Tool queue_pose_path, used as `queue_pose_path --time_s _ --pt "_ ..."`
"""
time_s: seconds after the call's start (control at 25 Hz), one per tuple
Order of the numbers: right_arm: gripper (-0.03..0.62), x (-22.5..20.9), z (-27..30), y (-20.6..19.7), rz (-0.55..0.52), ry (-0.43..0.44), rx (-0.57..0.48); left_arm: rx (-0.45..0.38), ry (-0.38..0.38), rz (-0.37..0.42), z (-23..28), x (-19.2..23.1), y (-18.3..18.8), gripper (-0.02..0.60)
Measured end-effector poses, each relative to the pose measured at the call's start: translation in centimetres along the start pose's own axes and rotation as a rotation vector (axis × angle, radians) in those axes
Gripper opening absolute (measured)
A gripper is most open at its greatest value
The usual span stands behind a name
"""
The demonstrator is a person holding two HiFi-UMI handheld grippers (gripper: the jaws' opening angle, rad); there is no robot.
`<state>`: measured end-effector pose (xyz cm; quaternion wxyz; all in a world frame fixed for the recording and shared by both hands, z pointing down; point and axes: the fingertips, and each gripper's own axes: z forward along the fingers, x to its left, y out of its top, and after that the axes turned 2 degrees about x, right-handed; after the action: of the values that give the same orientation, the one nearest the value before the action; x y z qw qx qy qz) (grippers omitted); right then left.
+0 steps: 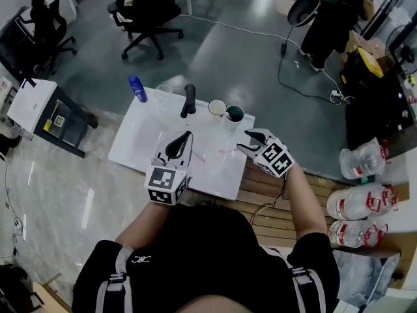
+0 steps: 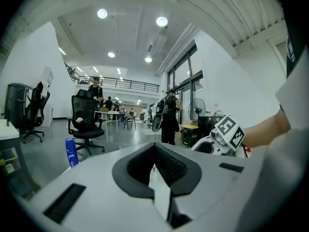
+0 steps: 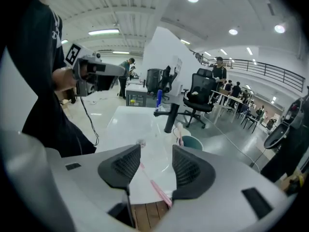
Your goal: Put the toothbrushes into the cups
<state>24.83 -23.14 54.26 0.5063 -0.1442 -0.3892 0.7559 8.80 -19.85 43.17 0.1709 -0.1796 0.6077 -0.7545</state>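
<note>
**Left tongs (image 2: 154,145) together, right tongs (image 3: 156,148) apart over toothbrush (image 3: 157,188)**

Left tongs are held nearly level above the near left part of the table (image 1: 140,132), with the jaw tips meeting. Right tongs slant down over the near right part with the jaws spread. The pink toothbrush lies flat on the table below that gap and touches neither pad. It rests close to the table's near edge. The green cup (image 1: 234,114) and cream cup (image 1: 217,107) stand side by side at the far edge, well apart from the toothbrush. A black post (image 1: 189,100) stands just left of them. A blue bottle (image 1: 137,89) stands at the far left corner.
</note>
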Motion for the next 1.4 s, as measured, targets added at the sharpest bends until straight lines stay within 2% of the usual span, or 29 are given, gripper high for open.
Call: queue_pose_path --time_s 0.28,0.36,0.64,1.0,1.12,1.2,1.4 --pt "0.218 1.8 5.7 -5.6 -0.252 0.073 0.265 0.009 0.049 -0.009 -1.2 2.0 -1.0 0.012" --pt "0.206 2.1 7.0 -6.9 -0.284 0.108 0.325 0.013 0.062 -0.015 -1.3 2.6 -1.3 0.012" --pt "0.174 3.0 10.5 -9.6 -0.245 0.212 0.421 0.037 0.103 -0.032 -1.8 4.1 -2.6 0.012" --pt "0.159 2.7 13.2 -12.4 -0.313 0.264 0.548 0.061 0.156 -0.046 -2.3 6.3 -3.1 0.012" --pt "0.113 3.3 13.3 -12.6 -0.320 0.309 0.588 0.063 0.160 -0.048 -2.1 6.8 -2.8 0.012" --pt "0.036 3.9 13.3 -12.6 -0.322 0.335 0.604 0.062 0.157 -0.050 -1.9 7.1 -2.7 0.012" --pt "0.044 3.9 13.4 -12.3 -0.280 0.298 0.598 0.064 0.125 -0.053 -1.4 7.3 -2.5 0.012"
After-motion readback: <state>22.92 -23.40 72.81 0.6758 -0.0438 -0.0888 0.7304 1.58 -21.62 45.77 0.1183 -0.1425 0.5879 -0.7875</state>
